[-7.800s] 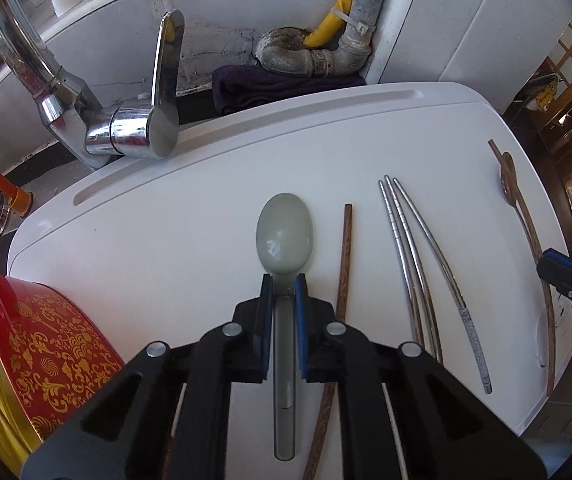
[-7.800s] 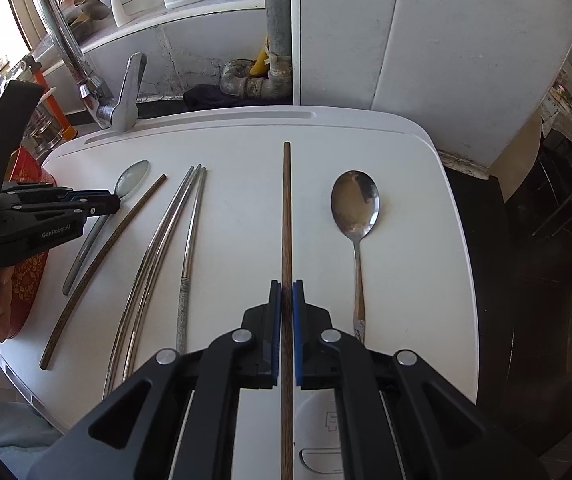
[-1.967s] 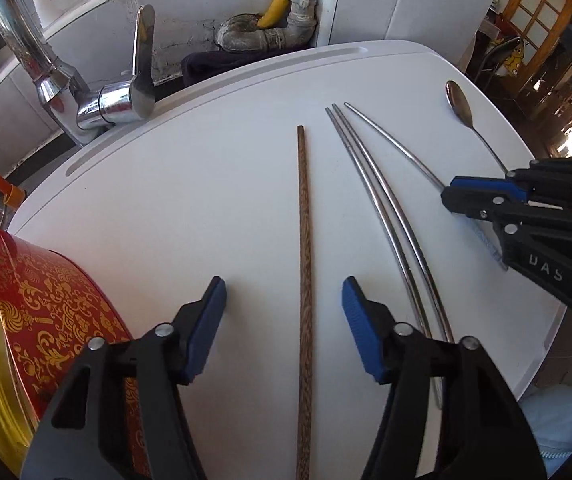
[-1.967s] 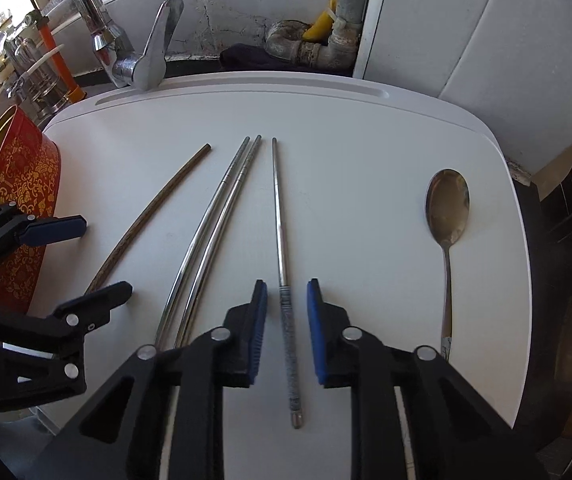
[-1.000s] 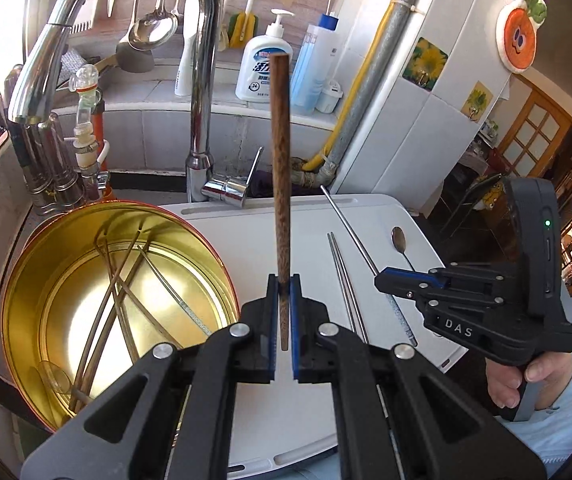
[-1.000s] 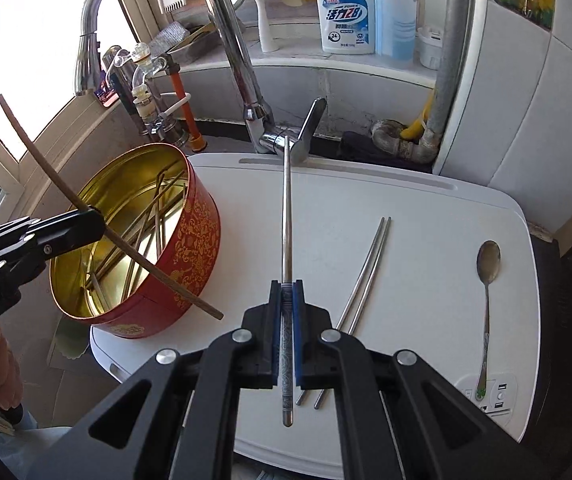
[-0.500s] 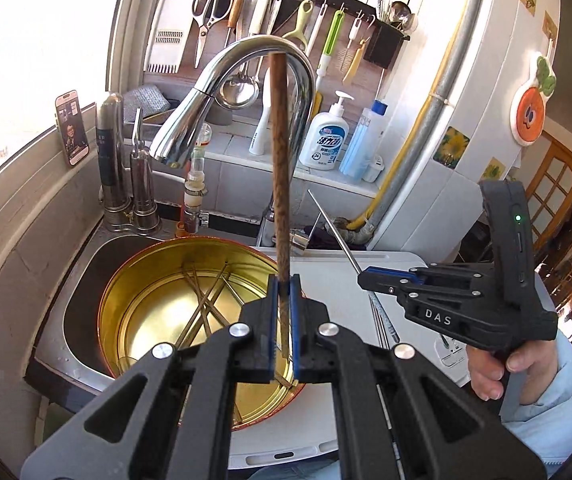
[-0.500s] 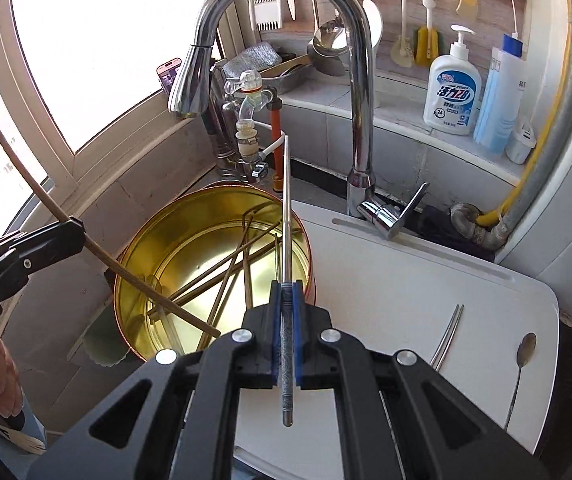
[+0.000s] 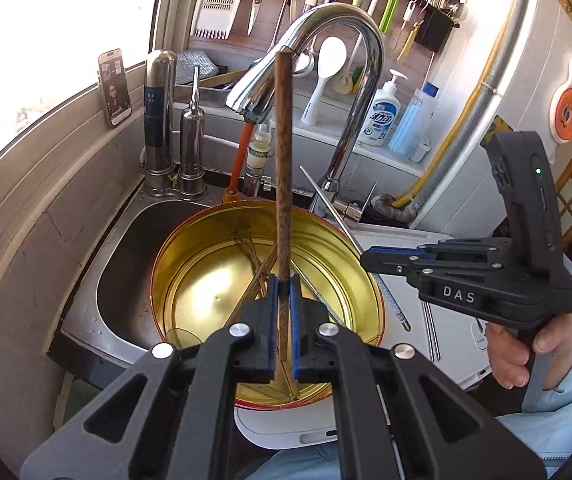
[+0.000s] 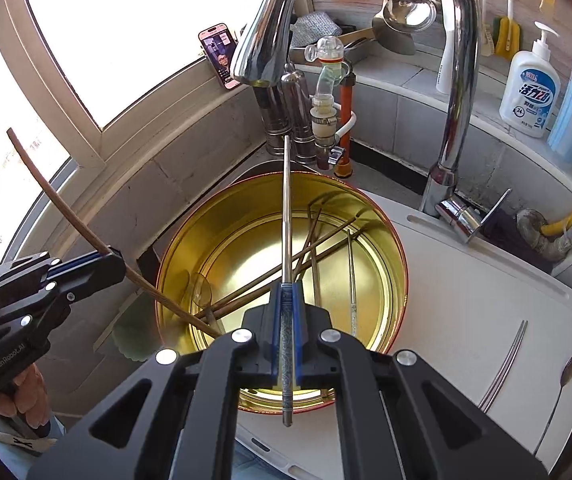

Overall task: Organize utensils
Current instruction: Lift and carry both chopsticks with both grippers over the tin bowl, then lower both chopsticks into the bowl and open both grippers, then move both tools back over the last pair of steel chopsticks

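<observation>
Nearest in the left wrist view: left gripper [image 9: 282, 320] pinched tight on a wooden chopstick [image 9: 284, 168], gripped toward its lower end, so most of the length stands up past the jaws and crosses the tap spout in the picture. Right gripper [image 10: 286, 322] likewise clamped on a metal chopstick [image 10: 287, 216], held on its patterned handle section, with a short stub behind the jaws and the plain shaft running forward. Handling, my read: both sticks are light and rigid, no flex. The wood has some grain for grip. The steel one looks slick, and the embossed handle is the sensible place to hold it. With most of the length ahead of the jaws, either stick can pivot in the pads if a tip knocks the tin rim. Just beyond both grippers sits the red and gold tin [image 10: 399, 280], open top, resting in the sink [image 9: 126, 264] against the white board [image 10: 485, 300]. Both held sticks hang above its opening. Inside the tin are several chopsticks already crossed on the bottom, plus what looks like a spoon by the near wall. Further out on the board: a pair of steel chopsticks [image 10: 503, 364] lying together and a metal spoon [image 10: 561, 392] beside them, neither yet collected.
</observation>
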A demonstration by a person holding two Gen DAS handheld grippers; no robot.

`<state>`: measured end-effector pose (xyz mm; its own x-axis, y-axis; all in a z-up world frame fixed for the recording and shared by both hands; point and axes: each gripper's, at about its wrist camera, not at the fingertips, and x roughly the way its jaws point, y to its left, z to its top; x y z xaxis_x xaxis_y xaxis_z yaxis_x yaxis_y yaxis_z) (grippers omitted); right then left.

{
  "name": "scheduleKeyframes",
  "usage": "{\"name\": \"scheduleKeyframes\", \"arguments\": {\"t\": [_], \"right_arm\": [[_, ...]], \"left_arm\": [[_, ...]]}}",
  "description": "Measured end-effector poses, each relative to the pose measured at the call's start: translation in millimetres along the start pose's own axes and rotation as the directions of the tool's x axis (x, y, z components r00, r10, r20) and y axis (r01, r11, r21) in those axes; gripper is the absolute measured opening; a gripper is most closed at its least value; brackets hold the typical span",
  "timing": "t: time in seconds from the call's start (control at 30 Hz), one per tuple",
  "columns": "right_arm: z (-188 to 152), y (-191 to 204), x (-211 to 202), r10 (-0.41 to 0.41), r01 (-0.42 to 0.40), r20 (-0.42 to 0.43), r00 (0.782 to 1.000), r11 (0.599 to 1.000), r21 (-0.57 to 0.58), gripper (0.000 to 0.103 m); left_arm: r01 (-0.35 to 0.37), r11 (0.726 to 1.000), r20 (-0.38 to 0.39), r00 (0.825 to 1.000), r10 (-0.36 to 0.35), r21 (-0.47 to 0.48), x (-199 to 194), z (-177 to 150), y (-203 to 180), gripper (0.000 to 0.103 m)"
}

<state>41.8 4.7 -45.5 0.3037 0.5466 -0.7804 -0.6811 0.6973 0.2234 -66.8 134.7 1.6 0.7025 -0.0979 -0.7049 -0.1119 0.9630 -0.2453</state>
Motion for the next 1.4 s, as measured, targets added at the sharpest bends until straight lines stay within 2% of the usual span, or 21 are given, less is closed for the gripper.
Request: {"name": "scheduleKeyframes", "arguments": {"t": [0.2, 0.37, 0.53, 0.8, 0.9, 0.93, 0.97, 1.0, 1.03, 1.13, 1.27, 1.33, 1.4], "right_arm": [[-5.4, -3.6, 23.6, -0.02, 0.021, -0.055, 0.998, 1.0, 0.007, 0.006], [-12.1, -14.3, 48.3, -0.035, 0.04, -0.116, 0.993, 0.999, 0.036, 0.006], [-16.1, -28.7, 62.7, -0.015, 0.029, -0.163, 0.987, 0.996, 0.085, 0.006], [-16.6, -27.5, 67.8, -0.008, 0.023, -0.188, 0.982, 0.996, 0.082, 0.006], [-15.9, -27.8, 66.0, -0.009, 0.023, -0.184, 0.983, 0.997, 0.074, 0.007], [-15.4, -29.3, 62.3, -0.021, 0.034, -0.172, 0.985, 0.997, 0.076, 0.013], [-14.6, -31.3, 57.8, -0.038, 0.051, -0.157, 0.987, 0.995, 0.08, 0.024], [-14.0, -34.1, 52.3, -0.056, 0.068, -0.135, 0.989, 0.994, 0.086, 0.046], [-13.7, -36.9, 46.2, -0.075, 0.085, -0.106, 0.992, 0.992, 0.091, 0.06], [-13.0, -44.0, 35.0, -0.108, 0.116, -0.08, 0.991, 0.988, 0.105, 0.062], [-14.4, -48.2, 26.6, -0.098, 0.105, -0.059, 0.993, 0.986, 0.133, 0.07], [-14.9, -46.8, 24.8, -0.099, 0.105, -0.057, 0.993, 0.986, 0.128, 0.083], [-16.1, -43.7, 24.7, -0.099, 0.105, -0.057, 0.993, 0.988, 0.114, 0.087]], "left_arm": [[0.002, 1.0, -0.028, 1.0, -0.002, 0.01, 9.4, 0.5, 2.2, 0.006], [0.014, 1.0, -0.099, 0.995, -0.013, 0.0, 38.1, 0.3, 6.6, 0.006], [0.004, 1.0, -0.158, 0.987, -0.002, 0.016, 65.4, -0.9, 7.4, 0.006], [0.003, 1.0, -0.189, 0.982, 0.0, 0.017, 84.6, 7.2, 13.2, 0.007], [-0.026, 0.998, -0.219, 0.975, 0.036, 0.05, 98.2, 4.3, 10.5, 0.008], [-0.054, 0.996, -0.221, 0.973, 0.067, 0.065, 100.2, 2.7, 9.2, 0.012], [-0.082, 0.994, -0.227, 0.969, 0.097, 0.075, 101.2, 1.4, 8.0, 0.02], [-0.098, 0.992, -0.232, 0.966, 0.115, 0.083, 100.8, 0.0, 7.6, 0.05], [-0.109, 0.99, -0.224, 0.966, 0.126, 0.087, 98.1, -0.7, 8.1, 0.074], [-0.137, 0.985, -0.152, 0.977, 0.151, 0.102, 82.8, -2.7, 8.5, 0.075], [-0.156, 0.98, -0.154, 0.973, 0.174, 0.121, 75.7, -5.4, 10.4, 0.075], [-0.157, 0.98, -0.167, 0.97, 0.176, 0.123, 75.5, -7.9, 10.6, 0.075], [-0.161, 0.979, -0.171, 0.968, 0.181, 0.127, 76.1, -10.2, 9.2, 0.075]]}}
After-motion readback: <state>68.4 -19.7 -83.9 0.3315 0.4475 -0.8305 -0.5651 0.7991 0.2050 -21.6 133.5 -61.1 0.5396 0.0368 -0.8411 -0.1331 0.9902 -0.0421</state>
